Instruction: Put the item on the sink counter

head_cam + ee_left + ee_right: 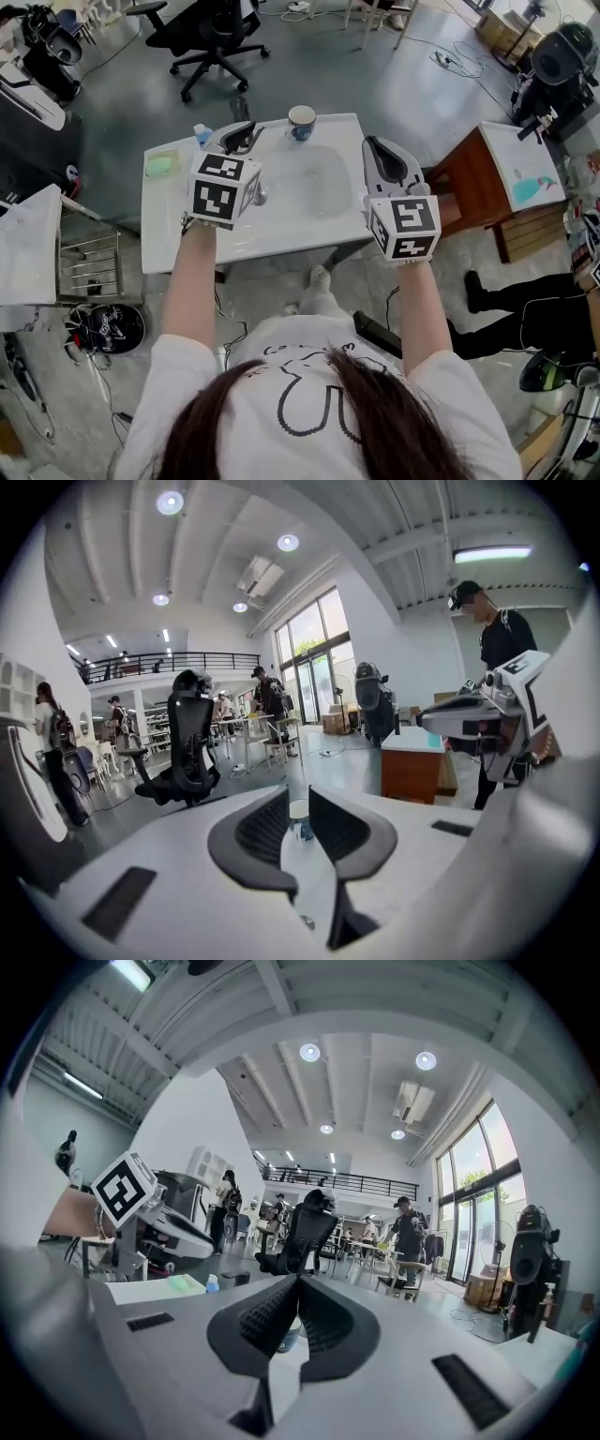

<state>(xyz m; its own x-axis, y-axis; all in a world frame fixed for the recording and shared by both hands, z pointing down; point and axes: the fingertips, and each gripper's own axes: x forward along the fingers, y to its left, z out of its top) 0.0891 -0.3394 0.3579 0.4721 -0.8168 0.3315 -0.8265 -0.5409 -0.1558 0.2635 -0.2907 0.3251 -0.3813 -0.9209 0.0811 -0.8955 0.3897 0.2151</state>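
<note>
A white sink counter (281,234) with an oval basin lies below me. At its back edge stands a white cup with blue print (302,122), which also shows far off through the gap of the left jaws as the cup (298,816). A small blue-capped bottle (202,134) and a green soap bar (161,164) rest on the counter's left end. My left gripper (246,131) hovers over the counter's back left, its jaws a little apart with nothing between them. Over the right rim, my right gripper (375,146) has its jaws closed together and empty.
A black office chair (211,37) stands behind the counter. There is a wooden side table (487,187) to the right and a metal rack (89,258) to the left. A person in black (525,314) is close at the right. Cables lie on the floor.
</note>
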